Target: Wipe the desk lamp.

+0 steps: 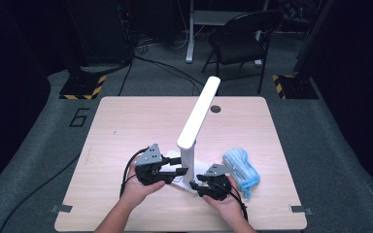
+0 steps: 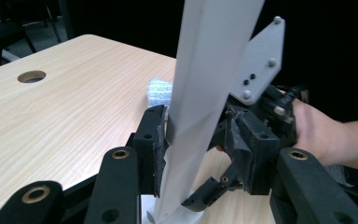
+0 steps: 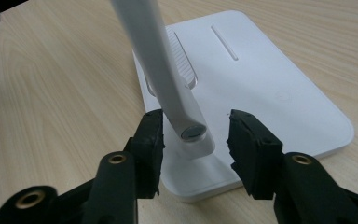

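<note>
A white desk lamp stands on the wooden table near its front, on a flat white base. My left gripper reaches in from the left. In the left gripper view its jaws stand on either side of the lamp's upright post, with both pads against it. My right gripper comes from the right at the foot of the lamp. In the right gripper view its jaws straddle the post's lower hinge end, and a gap shows at the right pad.
A light blue cloth lies on the table just right of the lamp, close to my right hand. A round cable hole sits near the table's far edge. Behind the table are a black chair and stands with yellow-black feet.
</note>
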`<state>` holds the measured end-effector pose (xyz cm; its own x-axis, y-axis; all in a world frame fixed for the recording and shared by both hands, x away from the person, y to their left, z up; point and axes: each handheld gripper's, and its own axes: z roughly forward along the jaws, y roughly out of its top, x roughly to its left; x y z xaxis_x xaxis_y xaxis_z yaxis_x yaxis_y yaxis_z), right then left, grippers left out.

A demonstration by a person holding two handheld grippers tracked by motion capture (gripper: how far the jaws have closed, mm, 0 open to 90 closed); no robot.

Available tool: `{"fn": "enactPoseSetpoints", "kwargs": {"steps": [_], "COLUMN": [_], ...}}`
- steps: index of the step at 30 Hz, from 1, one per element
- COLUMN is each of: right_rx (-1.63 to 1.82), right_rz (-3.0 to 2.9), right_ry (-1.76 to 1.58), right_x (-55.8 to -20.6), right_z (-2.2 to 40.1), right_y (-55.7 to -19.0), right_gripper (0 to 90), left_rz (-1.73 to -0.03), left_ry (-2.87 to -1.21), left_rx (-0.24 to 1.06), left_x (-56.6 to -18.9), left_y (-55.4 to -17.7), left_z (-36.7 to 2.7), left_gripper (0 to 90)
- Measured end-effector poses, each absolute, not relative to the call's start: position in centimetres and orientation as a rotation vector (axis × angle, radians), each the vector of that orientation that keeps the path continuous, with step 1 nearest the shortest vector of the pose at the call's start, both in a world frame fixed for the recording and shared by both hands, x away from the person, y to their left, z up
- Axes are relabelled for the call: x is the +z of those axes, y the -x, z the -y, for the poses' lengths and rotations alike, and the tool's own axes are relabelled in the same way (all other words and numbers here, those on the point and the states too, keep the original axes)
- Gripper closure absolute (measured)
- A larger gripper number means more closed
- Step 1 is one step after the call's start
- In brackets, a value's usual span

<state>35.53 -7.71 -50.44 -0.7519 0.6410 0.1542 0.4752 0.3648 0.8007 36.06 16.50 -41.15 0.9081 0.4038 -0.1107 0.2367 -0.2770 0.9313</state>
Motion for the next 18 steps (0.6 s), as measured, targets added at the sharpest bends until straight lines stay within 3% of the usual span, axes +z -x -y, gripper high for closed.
{"fn": "enactPoseSetpoints", "kwargs": {"steps": [15,18], "right_rx": [1.341,1.336], "right_rz": [-2.411,-2.416], "right_ry": [-1.003,-1.020], "right_x": [-49.98,-49.92], "right_z": [8.25,8.32], "right_y": [-35.06,-35.05], "right_gripper": [76.9,77.1], "left_rz": [-0.461,-0.458], "left_ry": [-1.878,-1.876], "left_rx": [0.199,0.199], "left_x": [-41.05,-41.06], "left_y": [-36.48,-36.46], "left_z": [-15.64,-15.63], "left_gripper": [62.8,62.4]}}
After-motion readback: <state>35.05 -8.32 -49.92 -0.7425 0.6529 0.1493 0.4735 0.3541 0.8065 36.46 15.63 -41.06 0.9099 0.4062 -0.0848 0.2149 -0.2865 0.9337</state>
